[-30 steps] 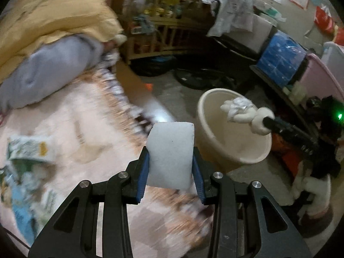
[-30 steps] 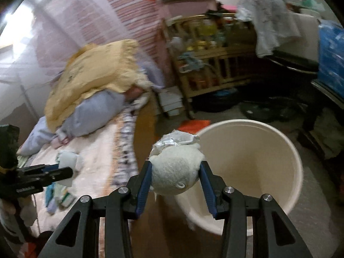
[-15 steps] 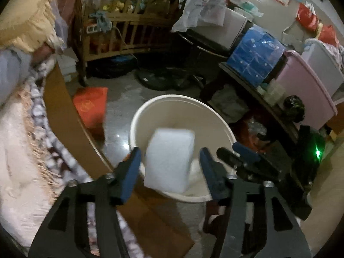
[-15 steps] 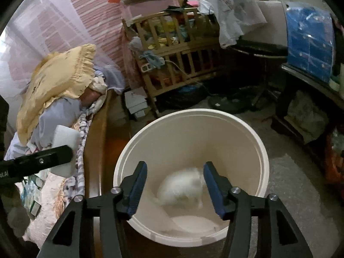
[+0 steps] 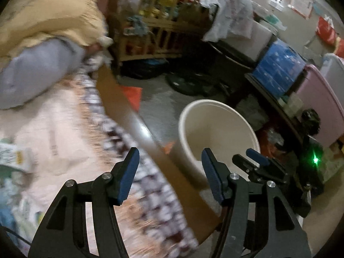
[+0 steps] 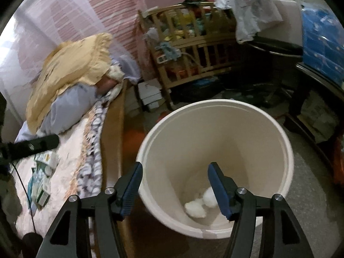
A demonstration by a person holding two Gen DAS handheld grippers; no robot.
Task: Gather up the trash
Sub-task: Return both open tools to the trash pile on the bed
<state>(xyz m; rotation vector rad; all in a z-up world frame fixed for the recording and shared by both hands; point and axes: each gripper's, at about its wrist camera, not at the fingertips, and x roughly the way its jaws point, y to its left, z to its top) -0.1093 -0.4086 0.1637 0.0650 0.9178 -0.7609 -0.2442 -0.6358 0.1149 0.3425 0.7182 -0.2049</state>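
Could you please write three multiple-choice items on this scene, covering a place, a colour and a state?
1. Where does the bucket stand?
A. on the bed
B. on the floor beside the bed
C. on the crib

2. What colour is the pillow on the bed?
A. yellow
B. green
C. black

3. How is the right gripper?
A. shut on trash
B. open and empty
C. out of view

Answers:
1. B, its base is on the floor by the bed's edge.
2. A, it is yellow with a frill.
3. B, nothing is between its fingers; white trash lies in the bucket.
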